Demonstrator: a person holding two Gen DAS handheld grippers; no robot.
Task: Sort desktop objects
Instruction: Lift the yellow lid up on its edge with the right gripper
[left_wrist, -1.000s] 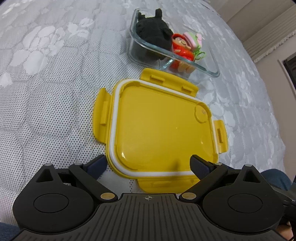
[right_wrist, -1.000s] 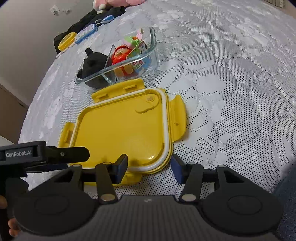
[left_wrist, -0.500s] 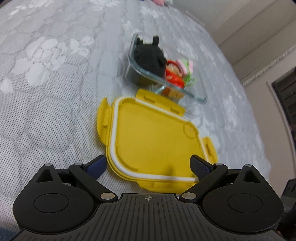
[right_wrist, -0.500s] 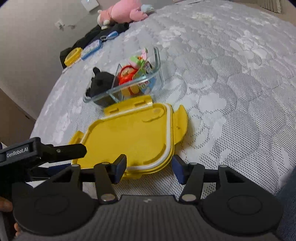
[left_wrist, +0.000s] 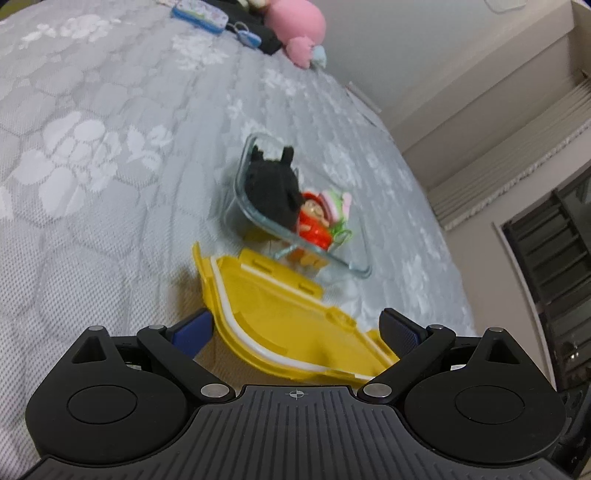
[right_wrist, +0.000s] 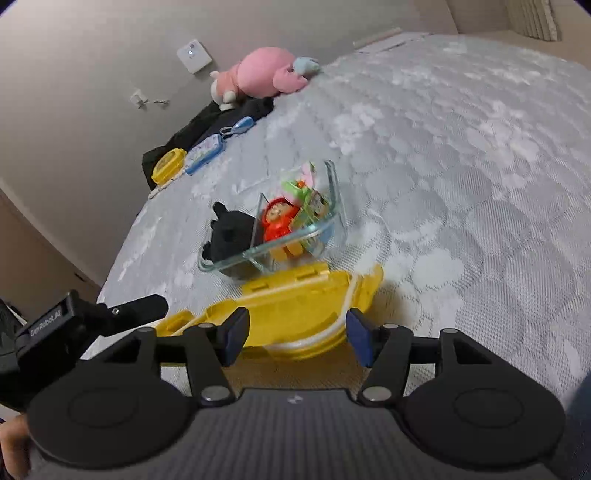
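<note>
**A:** Panel overview, from the bed cover (left_wrist: 92, 166) down. How far has the sorting got?

**B:** Judged late. The yellow lid (left_wrist: 288, 314) is not on its container. It is tilted, with its near edge raised above the cover and its far edge just beside the glass container (right_wrist: 334, 184).

**A:** Who carries the lid?

**B:** The left gripper (left_wrist: 295, 328). Its jaws stand very wide across the lid's width, 1 pad at each side edge, so it appears to clamp it. The right gripper (right_wrist: 295, 334) is about half open around the lid's near corner. Whether its pads press cannot be told.

**A:** And the container?

**B:** It has 2 compartments. The black plush (left_wrist: 273, 184) fills 1. The red figure (left_wrist: 314, 225) and some small colourful pieces share the other.

**A:** What is left?

**B:** Probably seating the lid and closing its tabs. The pink plush (right_wrist: 262, 74) and the small yellow box (right_wrist: 168, 166) lie well apart at the far edge, and whether they belong to the task is unclear.
</note>
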